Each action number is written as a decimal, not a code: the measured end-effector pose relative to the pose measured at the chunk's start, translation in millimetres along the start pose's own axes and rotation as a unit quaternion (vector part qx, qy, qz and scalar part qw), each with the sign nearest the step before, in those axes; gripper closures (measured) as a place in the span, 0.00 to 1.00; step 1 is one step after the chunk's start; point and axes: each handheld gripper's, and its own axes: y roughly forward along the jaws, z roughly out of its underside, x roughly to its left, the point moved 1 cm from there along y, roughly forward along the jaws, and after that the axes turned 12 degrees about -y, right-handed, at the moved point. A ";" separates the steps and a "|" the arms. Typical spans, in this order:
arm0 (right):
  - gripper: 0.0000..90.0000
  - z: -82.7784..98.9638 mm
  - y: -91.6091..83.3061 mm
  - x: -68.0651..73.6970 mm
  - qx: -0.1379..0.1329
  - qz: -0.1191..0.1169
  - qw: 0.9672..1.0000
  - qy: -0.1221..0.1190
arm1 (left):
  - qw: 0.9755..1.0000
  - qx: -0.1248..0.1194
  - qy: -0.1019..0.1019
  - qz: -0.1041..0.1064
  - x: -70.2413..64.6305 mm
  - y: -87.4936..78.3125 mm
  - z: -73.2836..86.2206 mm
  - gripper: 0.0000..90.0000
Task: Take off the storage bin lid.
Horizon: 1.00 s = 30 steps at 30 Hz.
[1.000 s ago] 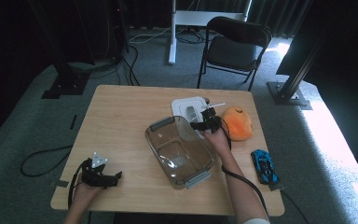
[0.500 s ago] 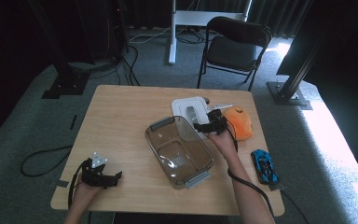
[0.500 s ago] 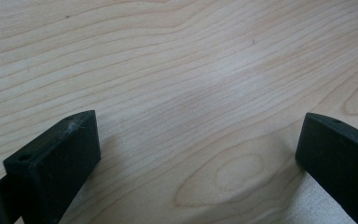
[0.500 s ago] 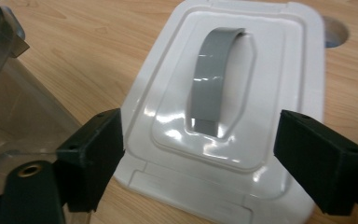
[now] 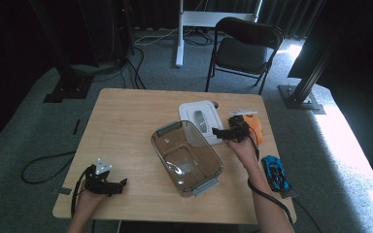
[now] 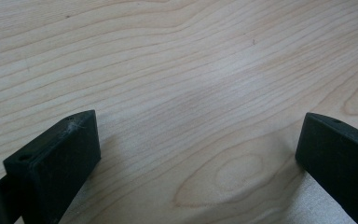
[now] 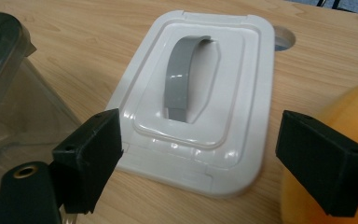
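Right tool [image 7: 200, 154] just opened wide, empty, above white lid [image 7: 200, 93]; clear box [image 7: 14, 102] cropped.

On the table [image 5: 126, 121], the container [image 5: 187, 158] was placed centrally, the lid [image 5: 201, 119] behind it, the toy car [image 5: 275, 173] at the right edge.

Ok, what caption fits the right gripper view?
Open right gripper facing the white lid beside the clear container.

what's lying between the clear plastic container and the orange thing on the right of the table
In the high view, the white rectangular lid with a grey handle lies between the clear plastic container and the orange object, with the open right gripper above its near edge.
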 end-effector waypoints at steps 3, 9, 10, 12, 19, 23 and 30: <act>0.15 2.5 -6.7 -5.6 -0.003 0.004 1.000 0.005 | 1.000 0.000 0.000 0.000 0.0 0.0 0.0 0.00; 0.16 8.8 -18.5 -16.5 -0.009 0.018 1.000 0.015 | 1.000 0.000 0.000 0.000 0.0 0.0 0.0 0.00; 0.16 9.6 -20.1 -17.8 -0.010 0.019 1.000 0.018 | 1.000 0.000 0.000 0.000 0.0 0.0 0.0 0.00; 0.16 11.5 -23.8 -21.6 -0.010 0.023 0.999 0.022 | 1.000 -0.001 -0.001 -0.001 -0.2 0.0 0.2 0.00; 0.16 16.3 -34.2 -34.9 -0.009 0.034 0.999 0.034 | 1.000 0.000 -0.002 -0.002 -0.4 -0.1 0.2 0.00; 0.16 19.7 -38.9 -42.3 -0.011 0.045 0.998 0.050 | 1.000 0.000 -0.002 -0.002 -0.4 -0.1 0.2 0.00; 0.15 27.1 -41.6 -53.3 -0.005 0.068 0.995 0.071 | 1.000 0.000 -0.002 -0.002 -0.4 -0.1 0.2 0.00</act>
